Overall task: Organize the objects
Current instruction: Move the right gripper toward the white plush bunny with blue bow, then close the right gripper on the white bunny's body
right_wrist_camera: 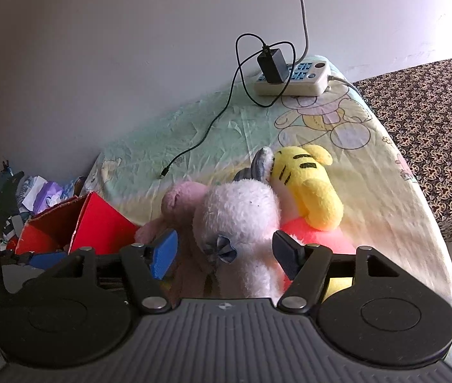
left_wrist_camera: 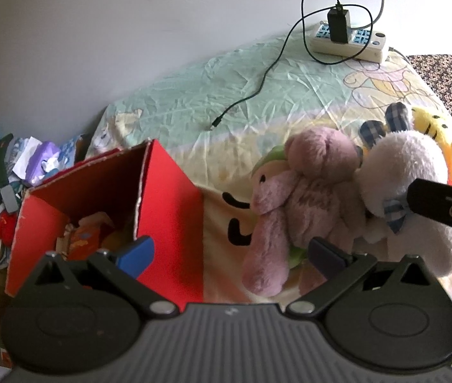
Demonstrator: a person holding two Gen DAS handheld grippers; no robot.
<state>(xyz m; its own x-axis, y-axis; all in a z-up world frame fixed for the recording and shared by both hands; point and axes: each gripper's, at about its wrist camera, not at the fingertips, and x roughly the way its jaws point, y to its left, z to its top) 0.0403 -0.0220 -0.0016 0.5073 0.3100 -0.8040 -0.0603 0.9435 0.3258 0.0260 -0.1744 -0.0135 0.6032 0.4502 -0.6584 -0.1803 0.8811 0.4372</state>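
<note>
A red cardboard box [left_wrist_camera: 168, 204] stands open on the bed at the left, with several small items inside. To its right lie a pink plush rabbit [left_wrist_camera: 302, 210], a white plush animal [left_wrist_camera: 411, 172] with checked ears and bow, and a yellow plush bear [left_wrist_camera: 449, 146]. My left gripper [left_wrist_camera: 230, 255] is open and empty, between the box and the pink rabbit. My right gripper [right_wrist_camera: 226, 257] is open with its fingers on either side of the white plush [right_wrist_camera: 241, 220]. The pink rabbit [right_wrist_camera: 178, 201], the yellow bear [right_wrist_camera: 309, 185] and the box [right_wrist_camera: 98, 226] also show in the right wrist view.
A white power strip [left_wrist_camera: 347, 43] with a black charger and cable lies at the far end of the bed by the wall. A heap of clutter [left_wrist_camera: 11, 175] lies left of the bed. A patterned brown cloth [right_wrist_camera: 427, 134] is on the right.
</note>
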